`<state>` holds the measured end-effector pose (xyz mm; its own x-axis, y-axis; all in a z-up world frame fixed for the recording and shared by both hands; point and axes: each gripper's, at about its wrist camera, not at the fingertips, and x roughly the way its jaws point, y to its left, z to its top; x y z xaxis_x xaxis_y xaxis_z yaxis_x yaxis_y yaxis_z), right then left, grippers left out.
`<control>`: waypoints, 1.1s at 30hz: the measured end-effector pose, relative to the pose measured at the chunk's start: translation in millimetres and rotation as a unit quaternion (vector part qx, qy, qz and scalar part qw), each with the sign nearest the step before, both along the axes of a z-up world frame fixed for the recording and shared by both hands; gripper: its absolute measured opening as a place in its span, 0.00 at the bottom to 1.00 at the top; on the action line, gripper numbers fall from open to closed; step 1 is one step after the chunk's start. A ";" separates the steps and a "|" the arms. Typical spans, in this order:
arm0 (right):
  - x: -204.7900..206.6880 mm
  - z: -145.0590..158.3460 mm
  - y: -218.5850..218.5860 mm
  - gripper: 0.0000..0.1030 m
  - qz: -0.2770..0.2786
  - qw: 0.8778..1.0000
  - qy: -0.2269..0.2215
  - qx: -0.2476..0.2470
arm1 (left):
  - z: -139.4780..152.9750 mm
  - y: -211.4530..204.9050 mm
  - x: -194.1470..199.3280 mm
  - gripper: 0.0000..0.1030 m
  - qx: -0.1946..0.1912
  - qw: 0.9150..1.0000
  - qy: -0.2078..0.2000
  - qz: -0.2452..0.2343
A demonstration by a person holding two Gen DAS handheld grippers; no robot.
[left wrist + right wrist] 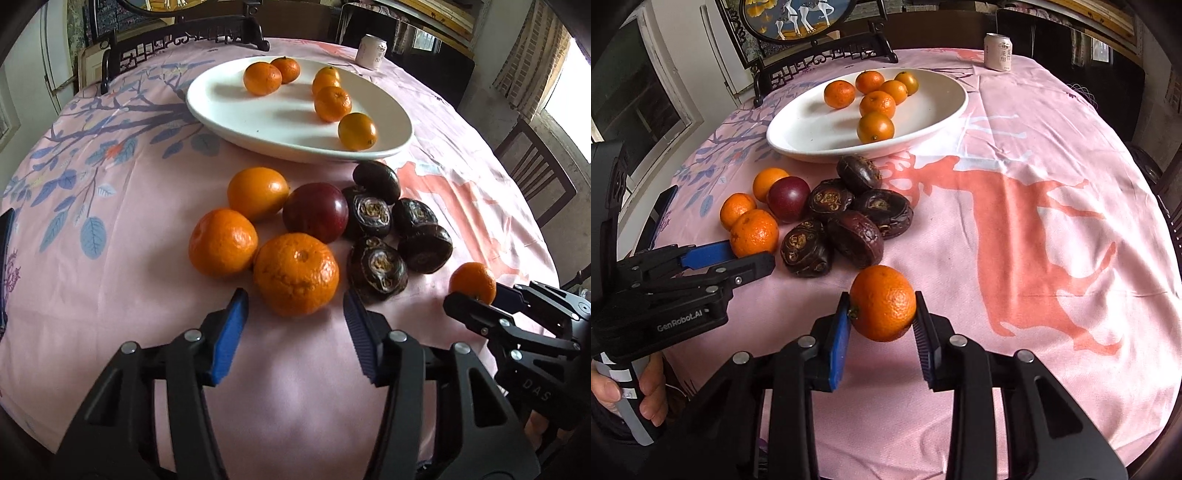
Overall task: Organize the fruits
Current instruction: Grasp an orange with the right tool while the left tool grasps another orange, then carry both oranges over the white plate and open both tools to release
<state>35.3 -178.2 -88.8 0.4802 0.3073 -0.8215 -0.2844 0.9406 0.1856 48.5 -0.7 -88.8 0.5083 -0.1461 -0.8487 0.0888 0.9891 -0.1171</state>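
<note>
A white oval plate (221, 110) holds six small oranges, two at its far left, four in a line along its right side. In front of the plate lies a loose cluster: three larger oranges, with the nearest orange (295, 275) foremost, one dark red round fruit (316, 212), and five dark brown wrinkled fruits (376, 269) touching one another. One orange (882, 302) sits clamped between blue pads, apart from the cluster.

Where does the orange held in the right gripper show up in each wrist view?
Left wrist: the held orange sits at the far right edge, mid-height, between the right gripper's fingers.
Right wrist: it is at centre, just below mid-height, pinched between the blue pads.
Shared landmark: the white plate.
</note>
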 end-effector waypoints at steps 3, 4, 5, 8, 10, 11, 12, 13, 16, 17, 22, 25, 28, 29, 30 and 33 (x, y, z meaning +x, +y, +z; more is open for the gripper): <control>0.1 1.0 -1.3 0.32 -0.001 1.000 -0.001 0.003 | -1.9 -0.2 8.7 0.48 -0.004 1.000 -0.001 0.005; 0.1 1.0 -1.1 0.32 -0.001 1.000 0.000 0.003 | -1.7 0.1 10.0 0.45 -0.003 1.000 -0.002 0.007; 0.1 1.2 -0.8 0.32 -0.001 1.000 0.000 0.003 | -1.2 0.9 10.3 0.45 -0.007 1.000 0.000 0.008; -0.2 2.7 -0.8 0.32 0.000 1.000 -0.003 0.005 | -0.2 4.5 6.7 0.44 -0.015 1.000 0.002 0.007; 0.2 4.1 -0.4 0.32 0.000 1.000 -0.004 0.006 | 1.5 7.6 2.9 0.44 -0.020 1.000 0.003 0.009; 0.1 4.6 0.3 0.32 0.001 1.000 -0.004 0.006 | 2.6 9.2 1.1 0.44 -0.024 1.000 0.003 0.010; 0.0 4.8 0.9 0.32 0.001 1.000 -0.004 0.005 | 4.2 10.5 -1.0 0.44 -0.026 1.000 0.002 0.010; 0.1 5.1 1.6 0.32 0.002 1.000 -0.004 0.004 | 6.2 11.4 -3.0 0.44 -0.028 1.000 0.001 0.010; -0.2 6.1 2.4 0.32 0.001 1.000 -0.005 0.004 | 14.1 12.7 -8.1 0.44 -0.034 0.999 -0.005 0.005; -0.4 7.1 2.5 0.32 0.001 1.000 -0.006 0.005 | 17.3 12.7 -9.8 0.44 -0.035 0.999 -0.008 0.003; 0.7 14.9 2.3 0.32 0.002 1.000 -0.015 0.005 | 33.5 14.8 -12.9 0.44 -0.044 0.999 -0.023 -0.004; 3.6 18.4 2.4 0.32 0.003 1.000 -0.019 0.006 | 41.5 17.0 -11.7 0.44 -0.044 0.999 -0.031 -0.002; 8.1 20.6 4.6 0.32 0.007 1.000 -0.019 0.007 | 47.5 20.7 -5.4 0.44 -0.046 0.998 -0.032 0.000; 11.1 22.0 5.8 0.32 0.010 1.000 -0.019 0.008 | 49.9 22.2 -1.5 0.44 -0.045 0.998 -0.034 0.000; 14.5 24.2 7.2 0.32 0.014 1.000 -0.020 0.008 | 52.3 23.7 2.9 0.44 -0.041 0.998 -0.037 0.002; 28.1 34.5 13.9 0.32 0.025 0.999 -0.032 0.003 | 61.7 29.5 22.3 0.44 -0.036 0.998 -0.044 0.006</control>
